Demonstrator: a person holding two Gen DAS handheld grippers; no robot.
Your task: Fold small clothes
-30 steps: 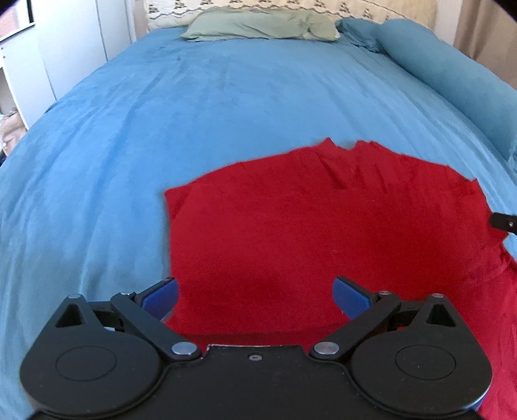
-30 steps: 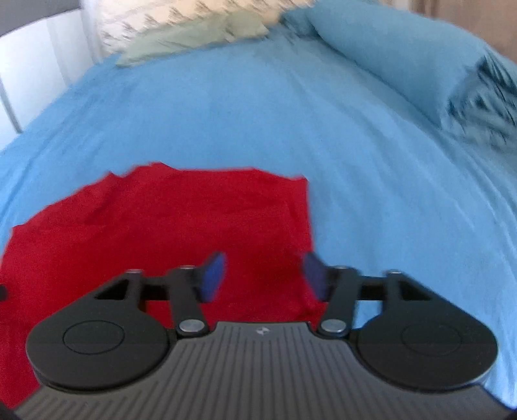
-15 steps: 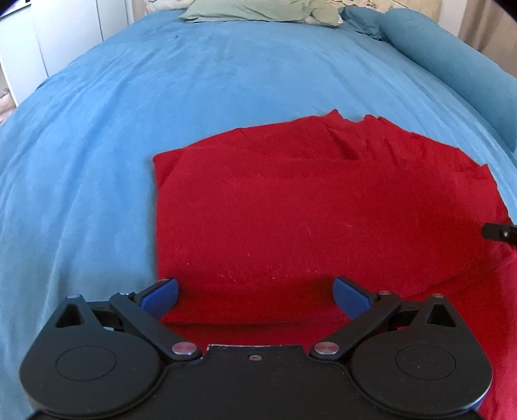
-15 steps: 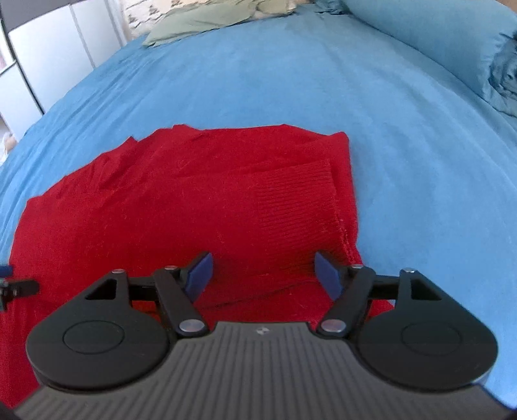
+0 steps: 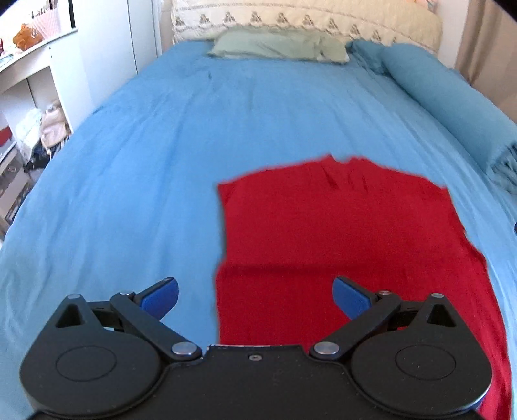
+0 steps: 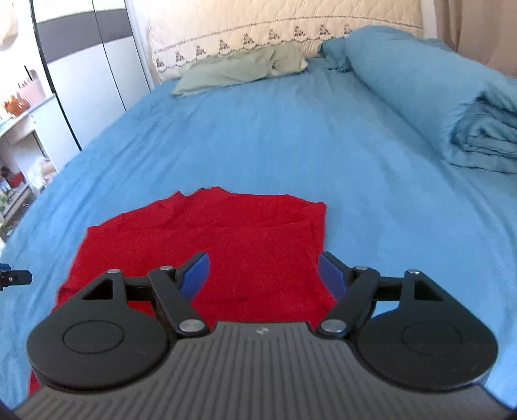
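A red knit garment (image 5: 339, 232) lies flat and partly folded on the blue bed (image 5: 200, 135). It also shows in the right wrist view (image 6: 245, 239). My left gripper (image 5: 255, 295) is open and empty, above the garment's near left edge. My right gripper (image 6: 263, 271) is open and empty, above the garment's near right edge. A tip of the left gripper (image 6: 14, 277) shows at the left edge of the right wrist view.
A green pillow (image 5: 278, 45) lies at the head of the bed by the cream headboard (image 5: 307, 19). A rolled blue blanket (image 6: 420, 93) runs along the right side. White shelves and a wardrobe (image 5: 32, 84) stand to the left of the bed.
Both grippers have lifted and drawn back from the garment, so it looks smaller and lower in both views. The left gripper has shifted left. Both stay open.
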